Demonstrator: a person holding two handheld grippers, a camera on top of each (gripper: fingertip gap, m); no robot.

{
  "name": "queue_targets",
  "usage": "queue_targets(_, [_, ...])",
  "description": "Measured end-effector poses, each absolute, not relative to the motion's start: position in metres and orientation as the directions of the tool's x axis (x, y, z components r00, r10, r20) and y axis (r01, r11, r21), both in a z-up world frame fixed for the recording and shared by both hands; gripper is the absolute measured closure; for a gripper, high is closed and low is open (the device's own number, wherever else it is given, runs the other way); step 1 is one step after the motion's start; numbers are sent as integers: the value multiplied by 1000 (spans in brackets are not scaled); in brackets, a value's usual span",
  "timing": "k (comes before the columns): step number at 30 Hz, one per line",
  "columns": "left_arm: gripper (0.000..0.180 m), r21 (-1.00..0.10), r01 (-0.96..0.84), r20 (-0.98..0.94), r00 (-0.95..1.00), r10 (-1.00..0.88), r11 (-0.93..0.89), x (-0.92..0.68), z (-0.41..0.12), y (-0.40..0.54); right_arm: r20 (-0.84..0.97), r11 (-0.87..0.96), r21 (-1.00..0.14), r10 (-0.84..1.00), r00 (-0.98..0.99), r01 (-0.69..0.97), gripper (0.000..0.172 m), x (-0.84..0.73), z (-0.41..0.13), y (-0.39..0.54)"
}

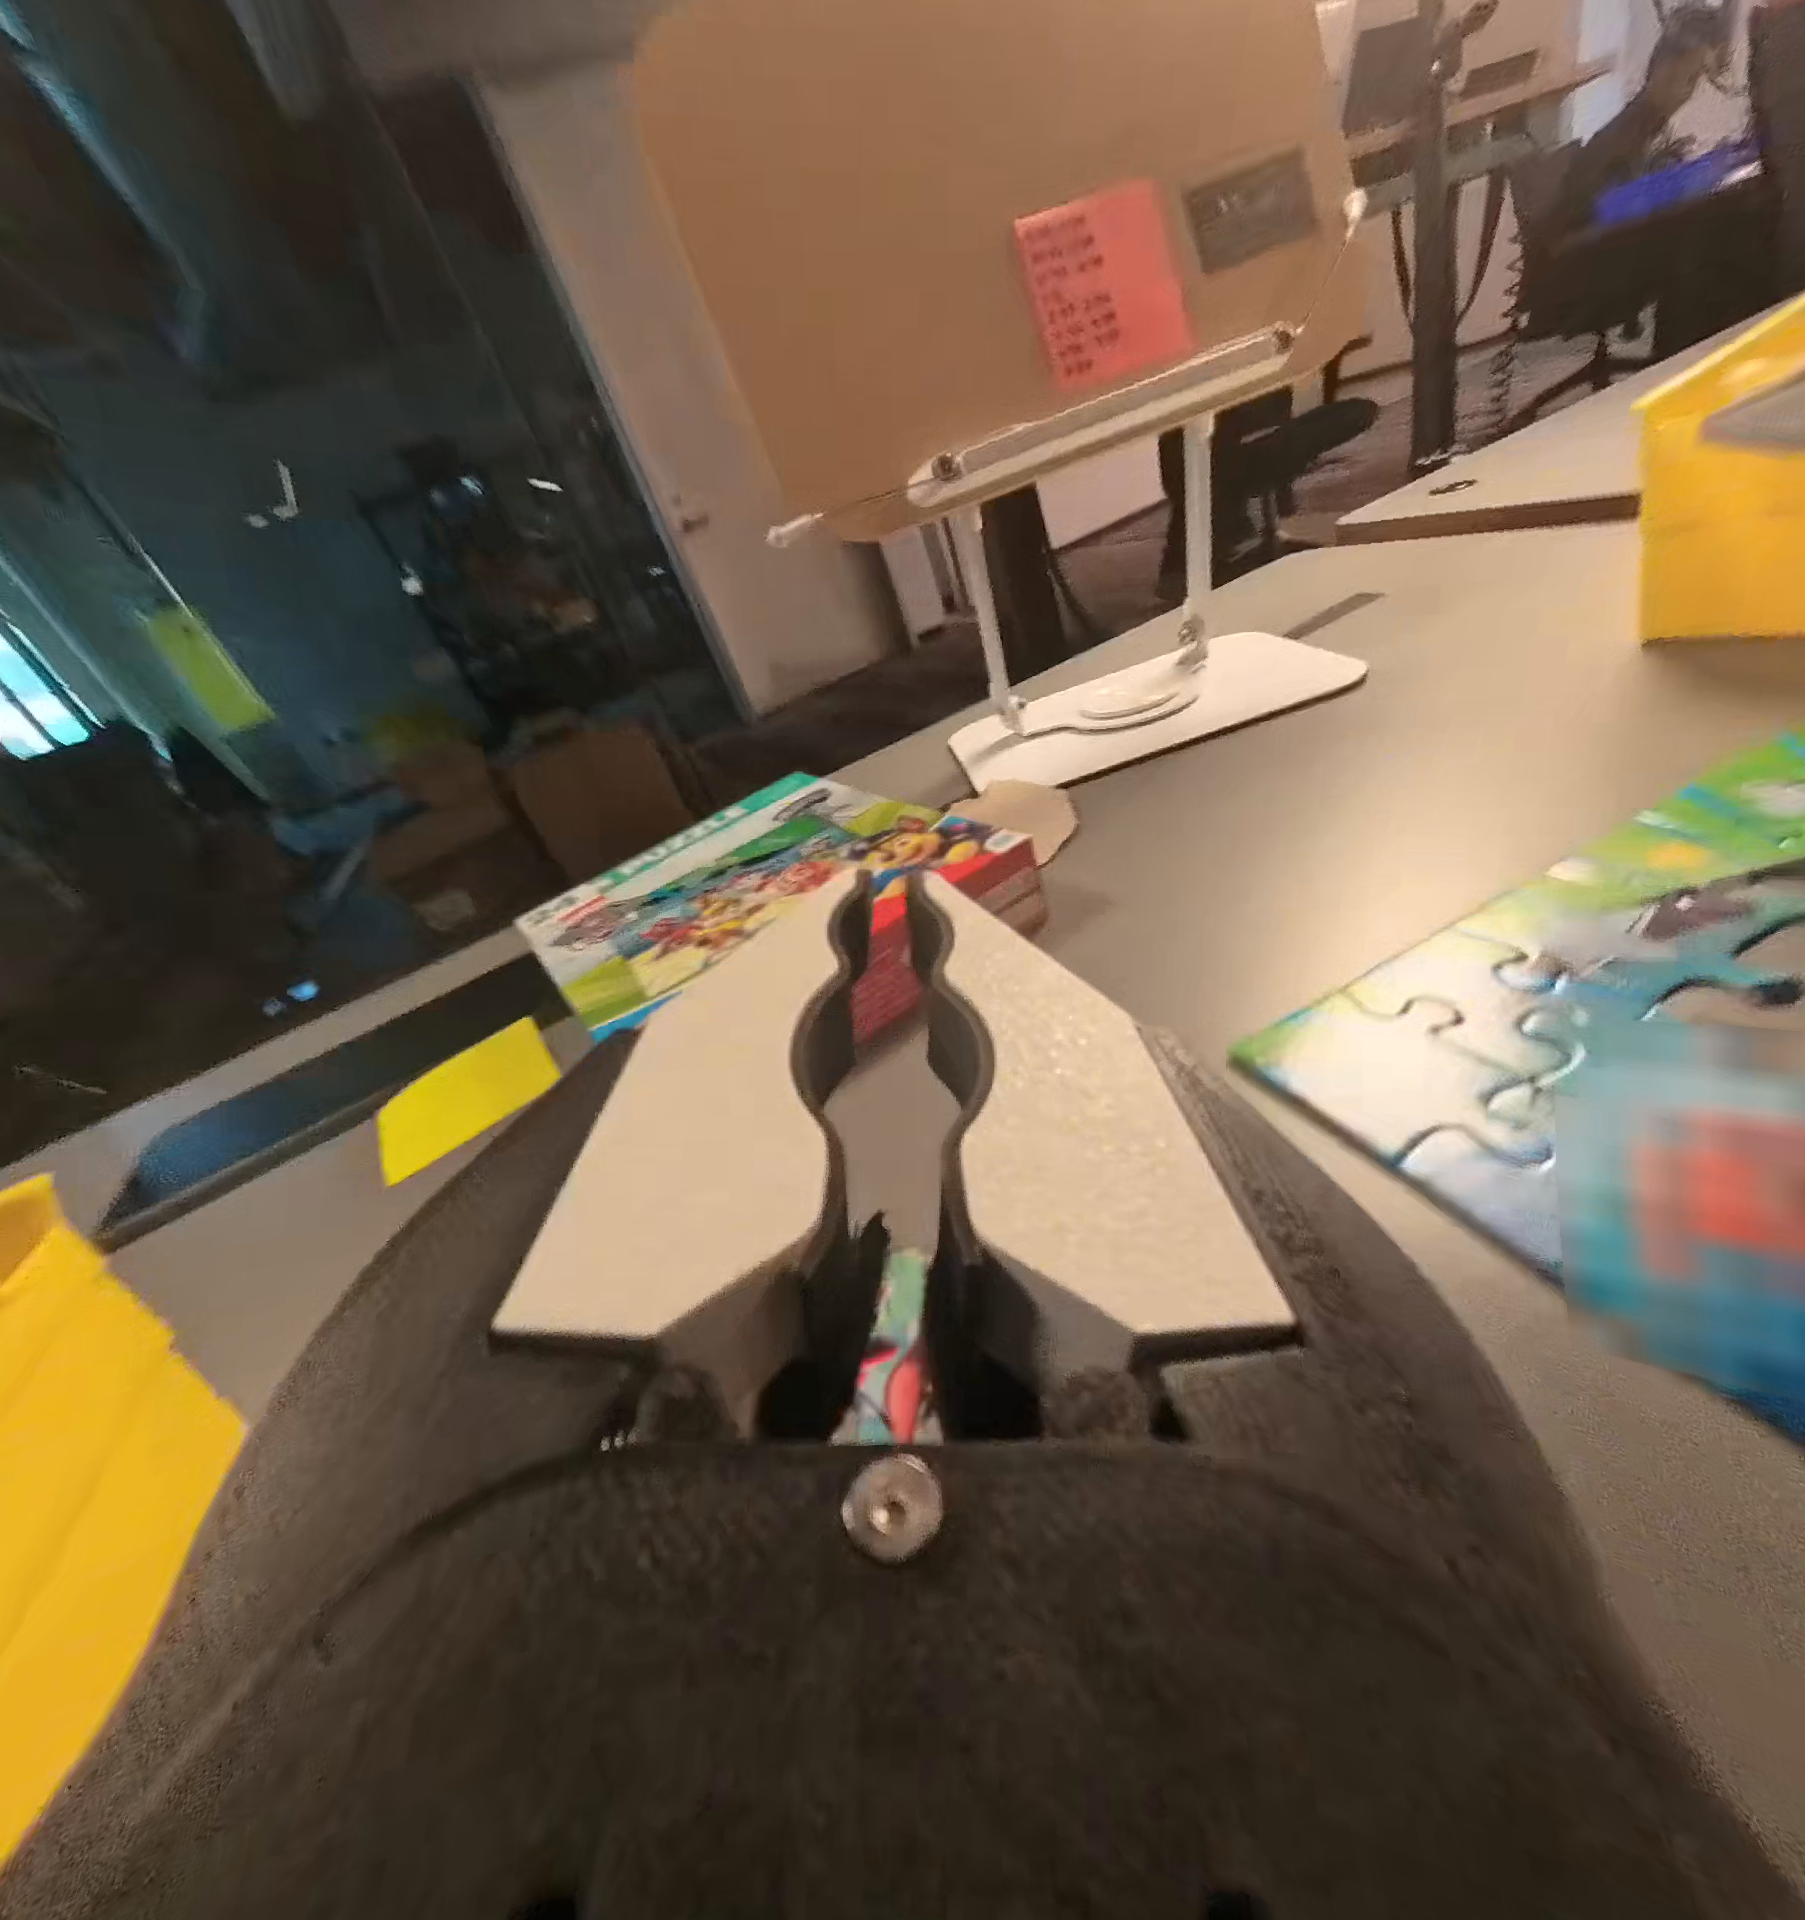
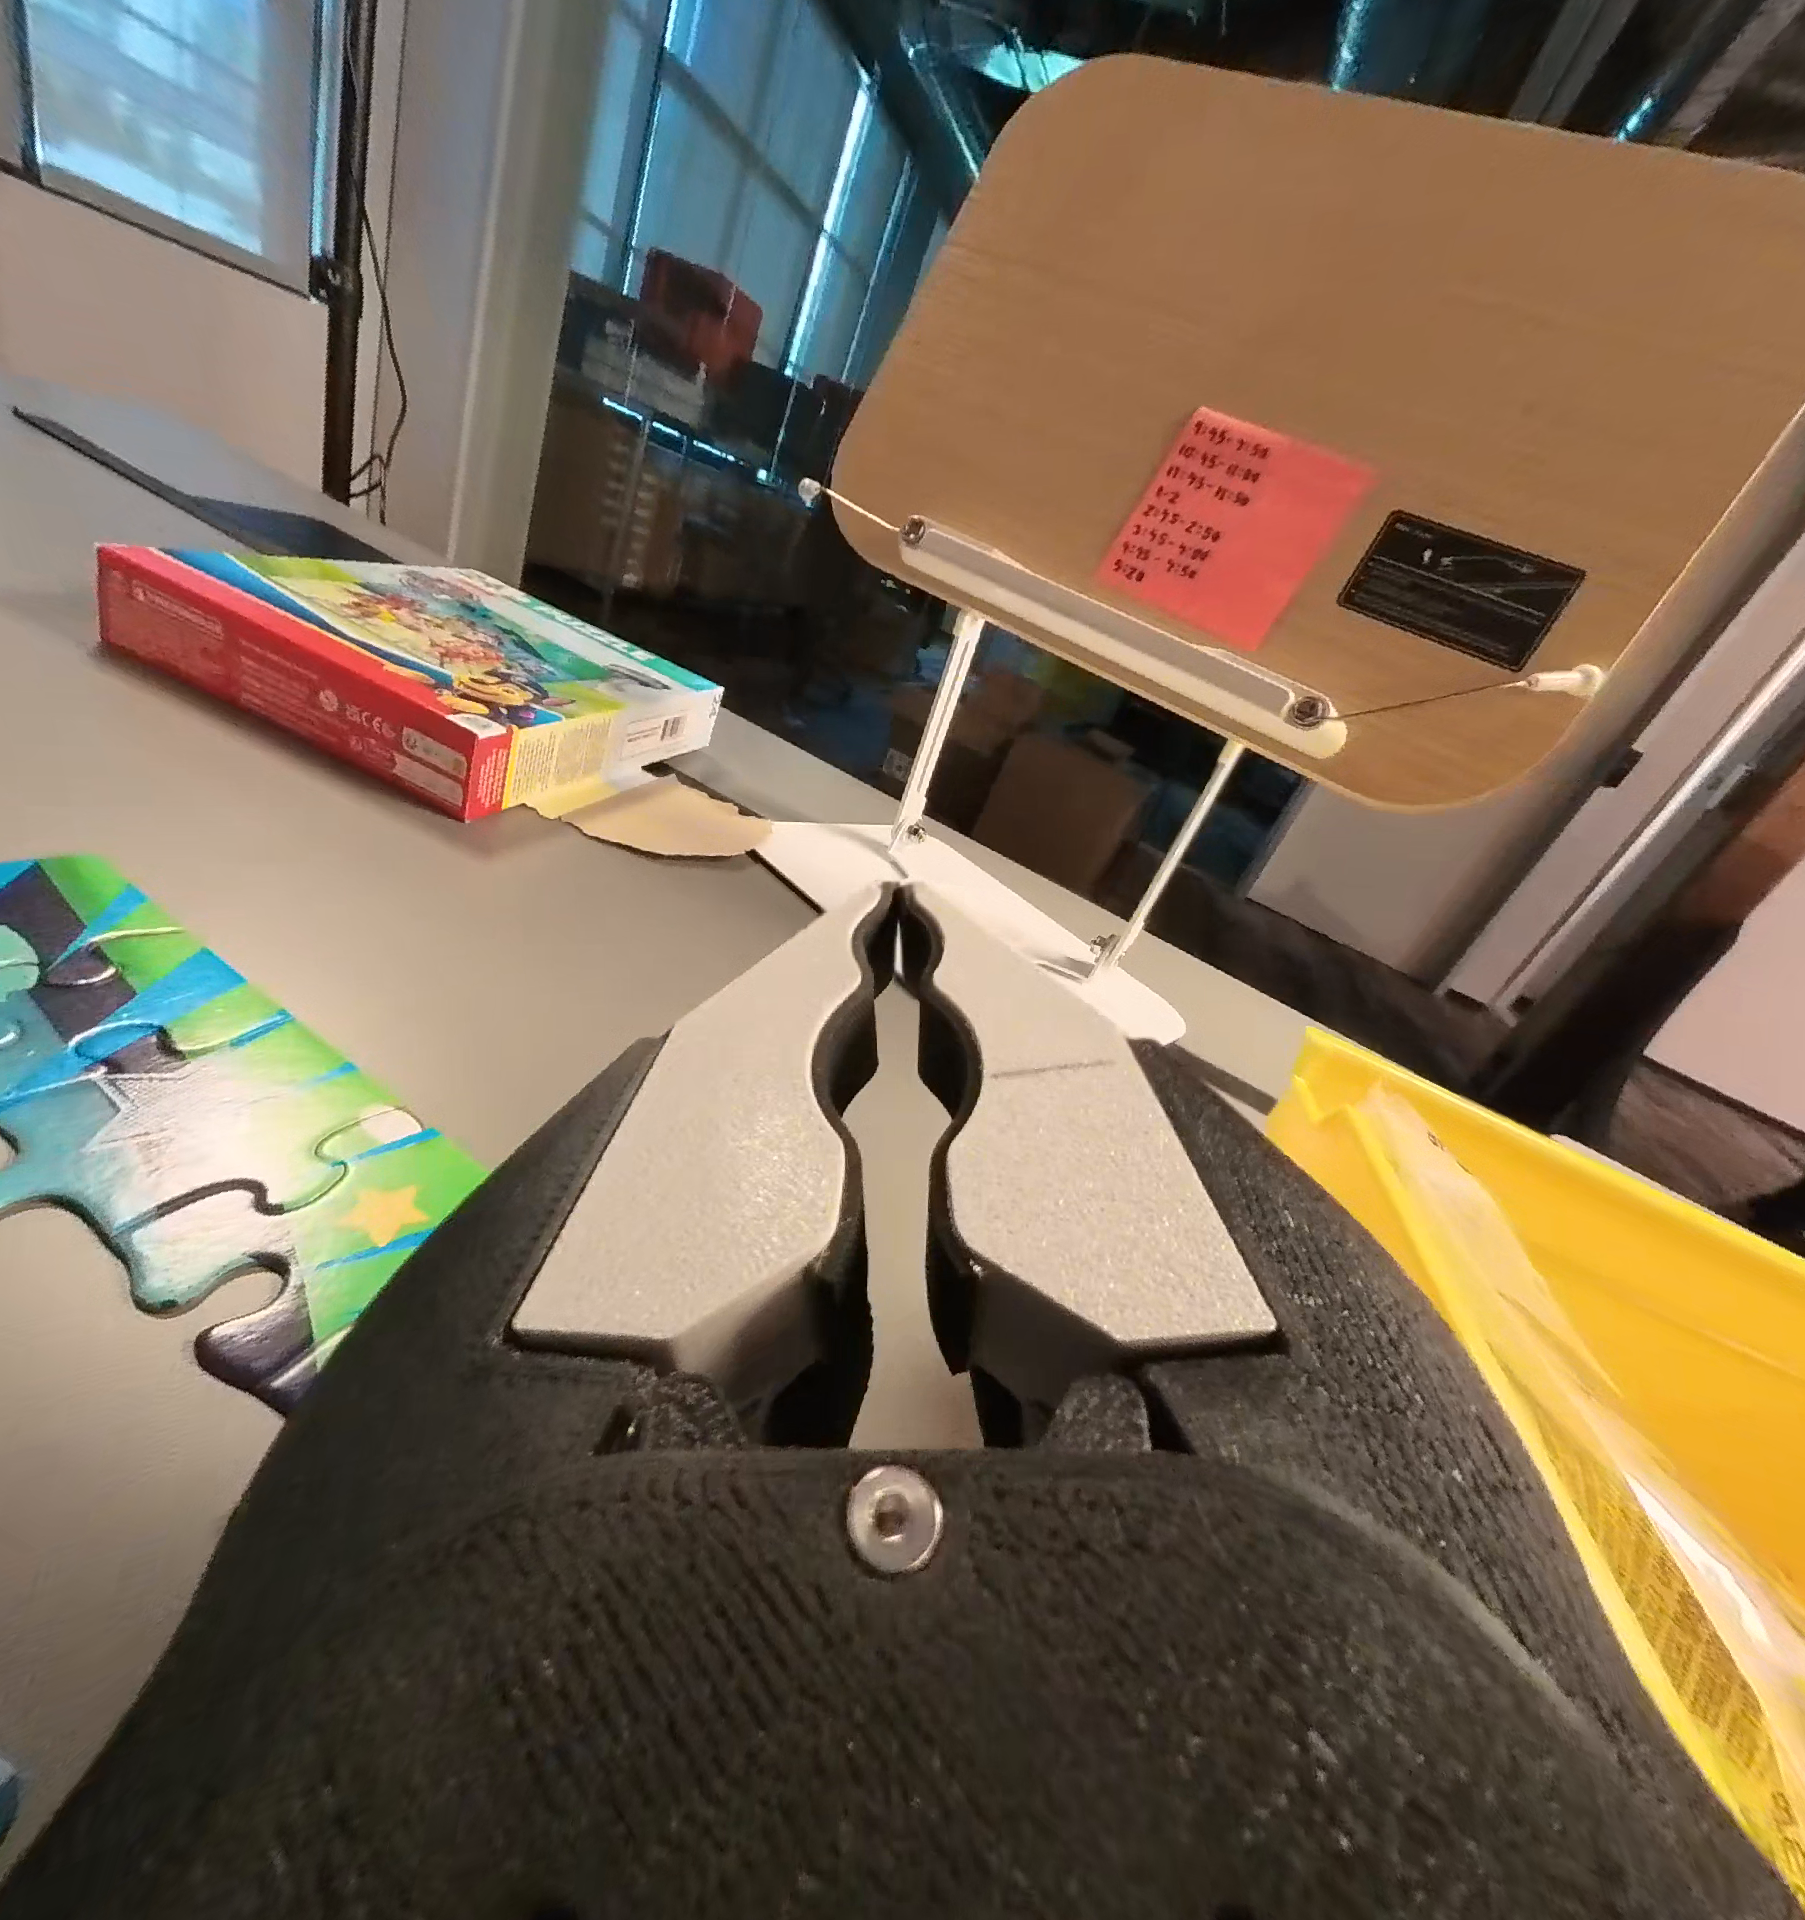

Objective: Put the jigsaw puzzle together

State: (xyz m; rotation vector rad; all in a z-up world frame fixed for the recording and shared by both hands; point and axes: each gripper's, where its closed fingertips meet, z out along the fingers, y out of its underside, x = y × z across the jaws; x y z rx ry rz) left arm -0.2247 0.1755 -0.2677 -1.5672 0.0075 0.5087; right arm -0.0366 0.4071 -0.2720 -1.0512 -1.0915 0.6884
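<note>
In the left wrist view my left gripper [image 1: 887, 883] stands a little open above the grey table [image 1: 1241, 883], with nothing between the tips. It points at a colourful puzzle box [image 1: 773, 894]. A small teal and red thing [image 1: 893, 1340] shows low between the finger roots; I cannot tell whether it touches them. A partly built jigsaw [image 1: 1500, 987] lies to the right. In the right wrist view my right gripper [image 2: 893, 888] is shut with the tips together and nothing between them. The jigsaw [image 2: 150, 1060] lies to its left and the puzzle box [image 2: 389, 665] farther left.
A wooden book stand [image 2: 1345, 416] with a pink note stands ahead on a white base [image 1: 1168, 696]. A yellow bin [image 2: 1604, 1299] sits close on the right. Yellow containers [image 1: 46, 1455] [image 1: 1750, 499] and a yellow note [image 1: 462, 1091] flank the left gripper. Across from one pair of fingers to the other is roughly 30 centimeters.
</note>
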Motion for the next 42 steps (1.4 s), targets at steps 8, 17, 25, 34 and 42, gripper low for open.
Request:
queue_targets(8, [176,-939,-344,-327,882,340,-9,-239,-263,166,370,382,-923,848,379,45,172,-35,-271,414])
queue_targets(17, [179,-970,-237,-214,942,257,62,-231,-263,177,352,365,-929,834,425,53,172,-32,-271,428])
queue_targets(25, [180,-978,-188,-160,953,257,91,-236,-262,175,152,219,-972,866,477,-88,172,-15,-262,445])
queue_targets(34, [180,-978,-194,-170,954,246,78,-235,-264,178,194,249,-967,855,481,-52,172,-18,-264,445])
queue_targets(42, [180,-979,-194,-173,956,236,68,-233,-266,180,211,256,-966,858,468,-33,172,-21,-267,443])
